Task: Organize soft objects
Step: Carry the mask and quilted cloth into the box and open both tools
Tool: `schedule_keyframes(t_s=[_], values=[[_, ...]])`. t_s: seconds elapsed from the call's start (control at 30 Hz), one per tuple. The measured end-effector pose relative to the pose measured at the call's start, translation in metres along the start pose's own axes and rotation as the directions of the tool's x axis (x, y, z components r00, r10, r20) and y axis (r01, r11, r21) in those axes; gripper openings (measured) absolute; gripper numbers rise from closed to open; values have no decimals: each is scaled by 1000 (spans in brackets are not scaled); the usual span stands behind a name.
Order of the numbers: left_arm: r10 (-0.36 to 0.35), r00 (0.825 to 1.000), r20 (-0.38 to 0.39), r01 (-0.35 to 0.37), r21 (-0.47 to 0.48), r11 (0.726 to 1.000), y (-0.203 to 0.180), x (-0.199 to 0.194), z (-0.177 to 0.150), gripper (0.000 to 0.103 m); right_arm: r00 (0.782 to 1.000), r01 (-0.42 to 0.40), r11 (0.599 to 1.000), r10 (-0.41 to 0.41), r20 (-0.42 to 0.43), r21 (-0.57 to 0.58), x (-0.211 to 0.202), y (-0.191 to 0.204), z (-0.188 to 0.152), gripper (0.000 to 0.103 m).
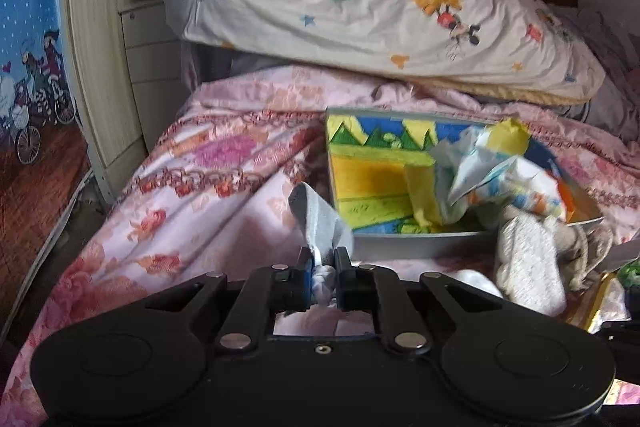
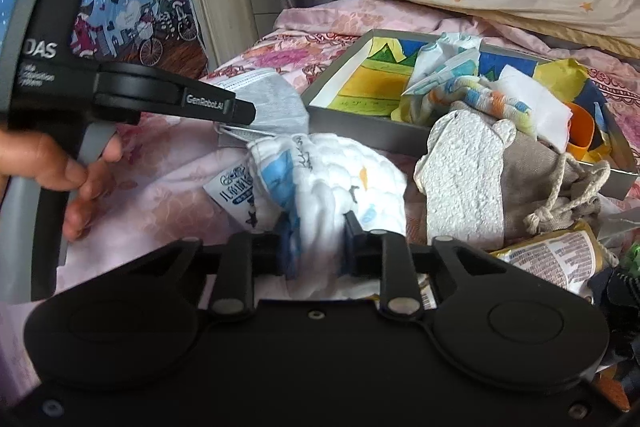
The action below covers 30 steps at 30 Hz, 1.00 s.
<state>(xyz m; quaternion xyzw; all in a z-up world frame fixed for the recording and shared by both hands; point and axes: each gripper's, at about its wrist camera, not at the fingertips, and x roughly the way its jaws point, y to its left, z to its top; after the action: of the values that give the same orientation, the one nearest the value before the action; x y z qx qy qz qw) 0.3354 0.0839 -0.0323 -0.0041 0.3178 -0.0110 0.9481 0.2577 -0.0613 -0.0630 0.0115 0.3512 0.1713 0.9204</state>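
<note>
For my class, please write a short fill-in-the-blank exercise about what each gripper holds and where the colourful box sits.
1. The left gripper is shut on a grey face ____.
2. The right gripper is shut on a white quilted ____.
3. The grey-walled box with the colourful lining rests on the pink floral ____.
4. The orange cup lies ____ the box.

Missing words: mask; cloth; bedspread; inside

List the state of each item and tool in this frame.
left tool: shut on grey face mask
right tool: shut on white printed cloth
grey box: open, partly filled with cloths
beige drawstring bag: lying against box's front wall
bear-shaped pad: outside box, on the bag
</note>
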Motion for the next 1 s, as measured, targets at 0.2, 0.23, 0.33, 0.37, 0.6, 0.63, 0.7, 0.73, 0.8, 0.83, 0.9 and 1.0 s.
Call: schedule_keyframes(t_s=[0.2, 0.23, 0.33, 0.37, 0.6, 0.63, 0.7, 0.73, 0.8, 0.83, 0.9, 1.0], values=[[-9, 999, 54, 10, -16, 1000, -5, -21, 11, 11, 999, -22, 1000, 22, 47, 17, -15, -2, 12, 14], [-9, 998, 60, 11, -24, 1000, -5, -24, 12, 11, 998, -24, 999, 23, 59, 22, -18, -4, 14, 14], [-9, 996, 84, 13, -56, 998, -3, -35, 19, 11, 995, -28, 998, 23, 95, 49, -31, -11, 23, 14], [-7, 996, 90, 12, -61, 998, -3, -38, 21, 11, 994, -28, 998, 21, 105, 59, -34, -14, 26, 14], [-10, 995, 100, 20, -95, 995, -17, -51, 40, 11, 979, -20, 989, -11, 206, 145, -62, -47, 48, 14], [-19, 995, 97, 29, -103, 994, -20, -51, 44, 11, 975, -16, 987, -20, 222, 159, -66, -53, 51, 14], [-30, 995, 98, 41, -109, 993, -30, -51, 51, 11, 966, -8, 981, -43, 254, 196, -74, -68, 57, 14], [-33, 994, 100, 44, -109, 993, -35, -49, 54, 11, 961, -3, 976, -58, 270, 219, -79, -78, 58, 14], [-41, 993, 107, 53, -109, 993, -47, -45, 63, 11, 951, 8, 966, -88, 297, 260, -86, -95, 61, 14], [-45, 993, 111, 57, -109, 992, -53, -42, 68, 11, 944, 17, 957, -111, 311, 290, -89, -106, 61, 14], [-52, 992, 118, 65, -110, 992, -66, -36, 77, 11, 934, 28, 937, -149, 325, 348, -92, -127, 61, 14], [-70, 989, 128, 83, -104, 991, -89, -21, 91, 11, 915, 59, 909, -215, 341, 413, -94, -154, 58, 14]])
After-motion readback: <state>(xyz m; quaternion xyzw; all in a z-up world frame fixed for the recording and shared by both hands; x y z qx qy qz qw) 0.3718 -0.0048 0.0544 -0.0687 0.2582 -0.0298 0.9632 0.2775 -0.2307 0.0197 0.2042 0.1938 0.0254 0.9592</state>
